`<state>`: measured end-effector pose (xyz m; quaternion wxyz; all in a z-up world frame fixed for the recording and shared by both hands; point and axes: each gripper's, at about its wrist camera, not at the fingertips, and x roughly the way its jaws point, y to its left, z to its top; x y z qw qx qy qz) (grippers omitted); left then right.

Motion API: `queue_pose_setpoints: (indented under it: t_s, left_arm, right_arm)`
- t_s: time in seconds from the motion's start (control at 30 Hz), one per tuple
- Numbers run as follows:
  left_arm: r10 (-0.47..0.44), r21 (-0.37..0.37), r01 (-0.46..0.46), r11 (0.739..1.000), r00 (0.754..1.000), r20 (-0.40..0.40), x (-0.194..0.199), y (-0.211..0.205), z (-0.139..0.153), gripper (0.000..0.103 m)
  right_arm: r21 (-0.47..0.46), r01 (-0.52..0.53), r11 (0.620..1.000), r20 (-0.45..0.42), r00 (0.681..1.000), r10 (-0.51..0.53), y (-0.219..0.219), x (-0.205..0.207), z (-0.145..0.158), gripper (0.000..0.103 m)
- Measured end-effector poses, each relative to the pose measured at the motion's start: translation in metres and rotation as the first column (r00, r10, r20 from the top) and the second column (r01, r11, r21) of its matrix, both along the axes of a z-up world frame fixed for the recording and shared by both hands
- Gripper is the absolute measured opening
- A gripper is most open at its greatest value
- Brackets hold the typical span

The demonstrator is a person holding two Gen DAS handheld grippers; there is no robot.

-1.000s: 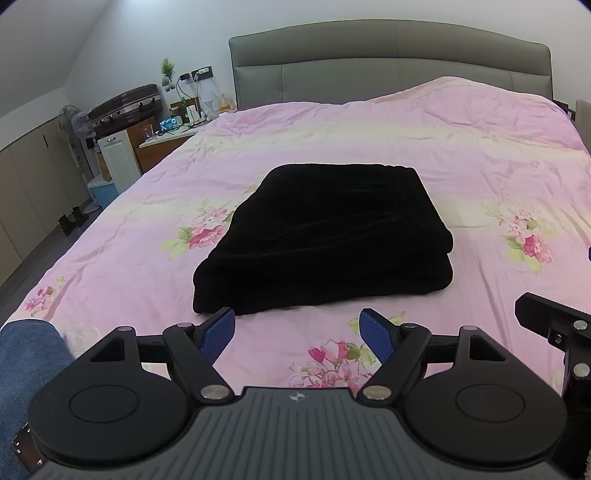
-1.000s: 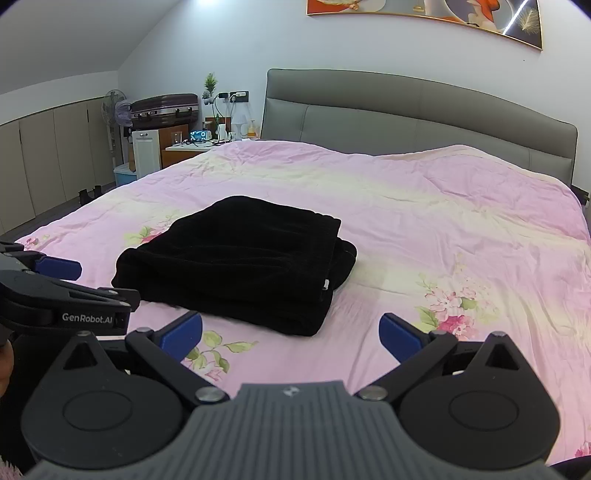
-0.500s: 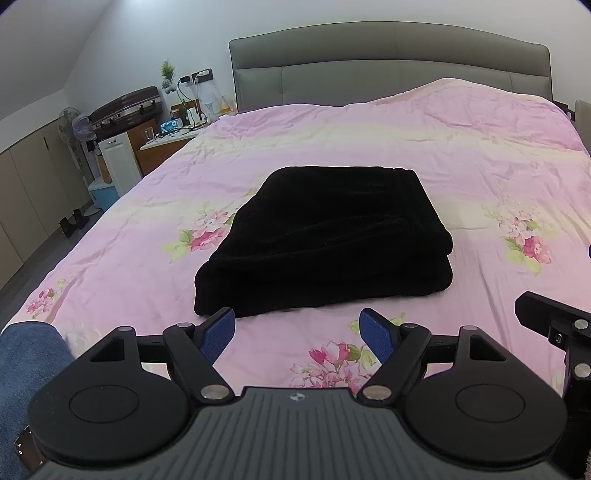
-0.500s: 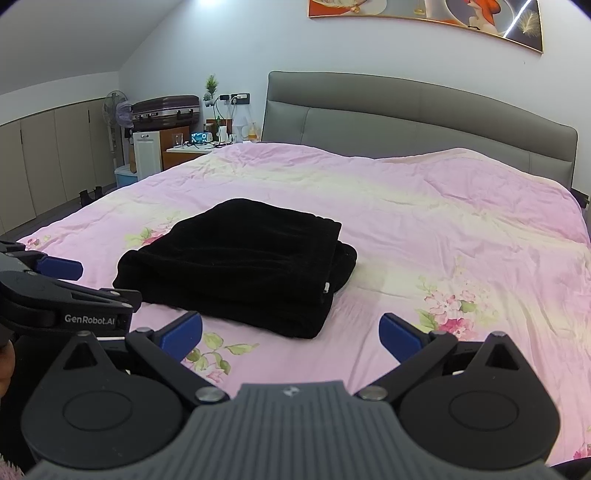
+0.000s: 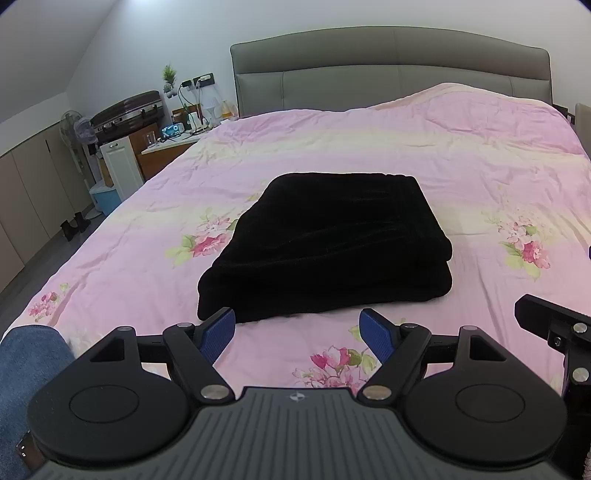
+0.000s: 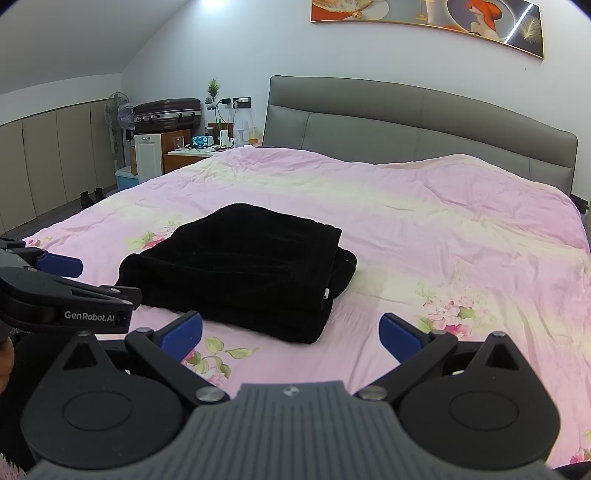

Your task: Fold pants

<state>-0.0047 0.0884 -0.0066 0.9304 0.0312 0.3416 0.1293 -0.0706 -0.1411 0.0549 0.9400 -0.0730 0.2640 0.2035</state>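
Black pants (image 5: 325, 243), folded into a layered stack, lie on the pink floral bedspread (image 5: 480, 155). Left gripper (image 5: 297, 328) spread, holding nothing, short of the stack. Right gripper (image 6: 290, 330) likewise spread. Only the right view shows a wall painting (image 6: 424, 22).

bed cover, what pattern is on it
The bed cover is pink with cream bands and pink flower sprays; clearest in the right wrist view.

One folded black velvety pants bundle (image 5: 325, 243), two black grippers with blue pads, left (image 5: 300, 334) and right (image 6: 289, 332), one pink floral duvet (image 5: 424, 147), one dark suitcase (image 6: 168, 110)
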Motion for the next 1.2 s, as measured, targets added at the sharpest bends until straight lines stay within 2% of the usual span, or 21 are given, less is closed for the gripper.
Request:
queue_pose_setpoints:
  t_s: [1.2]
  left_arm:
    - [0.003,-0.011,-0.003,1.000,1.000,-0.002,-0.0030,0.0009,0.0030,0.090]
  right_arm:
    - [-0.003,-0.005,1.000,0.003,1.000,0.005,-0.0009,-0.0008,0.0005,0.098]
